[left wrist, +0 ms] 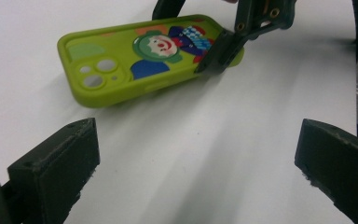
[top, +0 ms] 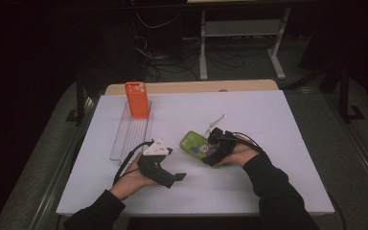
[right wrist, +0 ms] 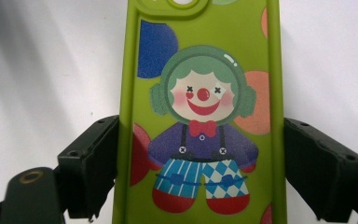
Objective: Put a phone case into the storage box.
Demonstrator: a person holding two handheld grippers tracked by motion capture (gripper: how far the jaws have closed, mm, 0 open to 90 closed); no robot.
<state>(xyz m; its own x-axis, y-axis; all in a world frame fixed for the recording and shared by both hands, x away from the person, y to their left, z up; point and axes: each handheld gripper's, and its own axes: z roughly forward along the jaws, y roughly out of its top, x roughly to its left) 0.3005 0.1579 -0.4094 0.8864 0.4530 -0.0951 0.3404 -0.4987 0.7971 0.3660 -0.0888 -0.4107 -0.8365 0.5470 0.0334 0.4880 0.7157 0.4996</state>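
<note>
1. The green phone case (top: 195,143), printed with a clown, sits on the white table (top: 268,124) and serves as the landmark here; in the left gripper view (left wrist: 135,60) it shows camera cut-outs at one end and its gripped end tipped slightly up off the table.
2. The right gripper (top: 215,152) is at the case's near-right end, held in the person's right hand. In the right gripper view its two black jaws stand either side of the case (right wrist: 205,121), pressed against its long edges, so the claw is pinching the case across its width.
3. The left gripper view shows one of those jaws clamped on the case's edge near the clown's legs.
4. The left gripper (top: 175,178) rests to the near-left of the case, apart from it, held in the person's left hand. Its jaws are spread wide with only bare table between them.
5. A clear plastic tray (top: 129,139) lies to the left of the case, well apart from it.
6. An orange phone case (top: 137,99) stands upright at the tray's far end, farther from the green case than the left gripper.
</note>
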